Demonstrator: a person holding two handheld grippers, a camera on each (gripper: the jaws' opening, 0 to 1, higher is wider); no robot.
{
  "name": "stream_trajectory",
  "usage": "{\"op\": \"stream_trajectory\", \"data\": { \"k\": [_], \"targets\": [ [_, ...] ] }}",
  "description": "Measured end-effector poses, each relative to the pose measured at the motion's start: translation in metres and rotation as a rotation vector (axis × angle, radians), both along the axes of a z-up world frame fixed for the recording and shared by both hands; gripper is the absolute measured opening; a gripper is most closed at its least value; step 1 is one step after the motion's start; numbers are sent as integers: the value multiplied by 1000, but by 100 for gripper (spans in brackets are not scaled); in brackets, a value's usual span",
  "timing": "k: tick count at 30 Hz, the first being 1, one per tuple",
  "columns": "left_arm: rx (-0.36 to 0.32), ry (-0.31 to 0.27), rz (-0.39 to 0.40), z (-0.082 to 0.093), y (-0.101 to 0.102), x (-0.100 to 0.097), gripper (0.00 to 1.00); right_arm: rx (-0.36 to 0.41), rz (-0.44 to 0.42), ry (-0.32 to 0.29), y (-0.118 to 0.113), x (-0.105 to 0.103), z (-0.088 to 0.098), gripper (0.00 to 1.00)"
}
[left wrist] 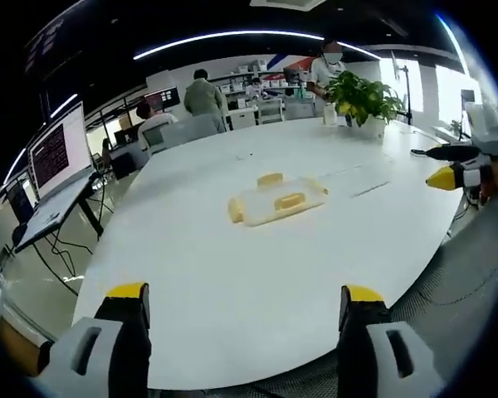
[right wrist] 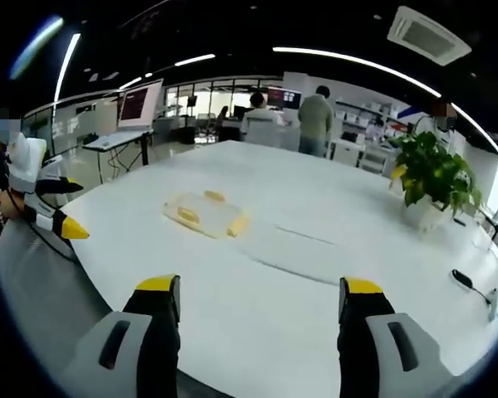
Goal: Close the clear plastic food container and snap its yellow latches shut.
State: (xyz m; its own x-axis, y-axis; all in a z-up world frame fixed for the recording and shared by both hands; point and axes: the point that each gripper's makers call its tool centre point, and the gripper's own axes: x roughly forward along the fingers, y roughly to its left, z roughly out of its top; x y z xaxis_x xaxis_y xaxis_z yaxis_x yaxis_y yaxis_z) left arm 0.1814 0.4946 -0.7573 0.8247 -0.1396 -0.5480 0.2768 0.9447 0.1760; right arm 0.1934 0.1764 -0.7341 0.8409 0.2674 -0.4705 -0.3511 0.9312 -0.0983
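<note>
1. Nearest in the left gripper view, the left gripper [left wrist: 245, 303] stands wide open and empty over the near edge of the white tabletop [left wrist: 232, 332].
2. The right gripper [right wrist: 260, 298] is likewise spread wide, holding nothing.
3. The clear container [left wrist: 275, 199] with yellow latches [left wrist: 235, 210] lies mid-tabletop, well apart from both grippers; whether its lid is seated is unclear.
4. Best approach: bring both grippers in from opposite sides, press the lid level, then push each latch down squarely.

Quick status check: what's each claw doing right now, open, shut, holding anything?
Left claw: open, holding nothing, short of the clear container.
Right claw: open, holding nothing, also short of the container.
</note>
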Motion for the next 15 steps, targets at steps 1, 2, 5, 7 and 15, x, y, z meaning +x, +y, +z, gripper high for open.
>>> {"op": "stream_trajectory", "data": {
  "k": [1, 2, 5, 7, 15],
  "targets": [
    [-5, 0, 0, 1, 0, 0, 93, -30, 7, 16, 0, -1, -3, 76],
    [-8, -1, -2, 1, 0, 0, 93, -46, 14, 15, 1, -1, -3, 77],
    [-25, 39, -4, -4, -2, -1, 98, -52, 33, -1, 5, 0, 3, 77],
    [-27, 43, -24, -3, -5, -1, 99, -60, 59, -26, 9, 1, 10, 76],
    [-22, -12, -119, 19, -18, 18, 99, -116, 157, -149, 20, 33, 54, 71]
  ]
}}
